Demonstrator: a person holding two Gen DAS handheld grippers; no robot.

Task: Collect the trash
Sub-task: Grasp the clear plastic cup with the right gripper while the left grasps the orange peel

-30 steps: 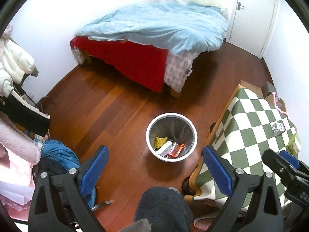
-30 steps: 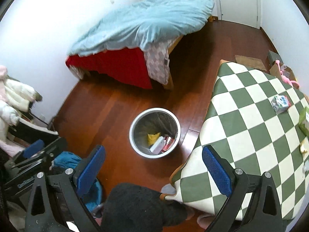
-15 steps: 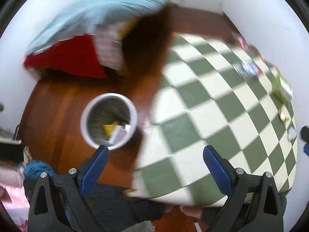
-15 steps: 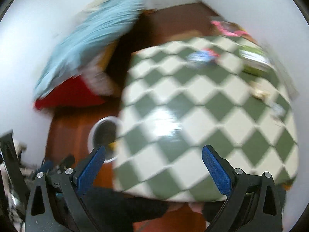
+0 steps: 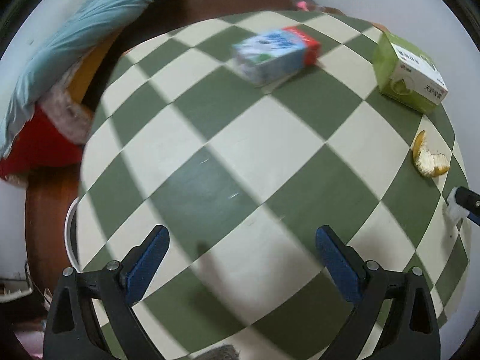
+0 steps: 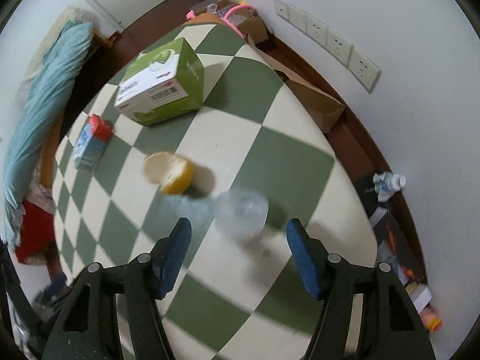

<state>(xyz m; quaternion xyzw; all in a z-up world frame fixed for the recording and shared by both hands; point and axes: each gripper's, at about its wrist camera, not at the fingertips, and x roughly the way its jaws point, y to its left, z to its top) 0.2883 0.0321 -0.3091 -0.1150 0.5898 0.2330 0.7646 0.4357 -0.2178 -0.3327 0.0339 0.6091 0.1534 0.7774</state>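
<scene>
In the right wrist view the right gripper (image 6: 237,240) has just been closing its jaws partway, and a clear plastic cup (image 6: 242,216) lies on the checked table (image 6: 285,162) just above centre between the blue fingertips (image 6: 180,240), with gaps on both sides. Above it to the left sit an orange peel (image 6: 169,172), then a blue carton (image 6: 91,141) and a green tissue box (image 6: 162,84). The left gripper (image 5: 240,252) stands wide open over bare table, holding nothing

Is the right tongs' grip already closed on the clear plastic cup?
No. In the right wrist view the clear plastic cup sits on the checkered table ahead of the right tongs, untouched by either pad.
</scene>
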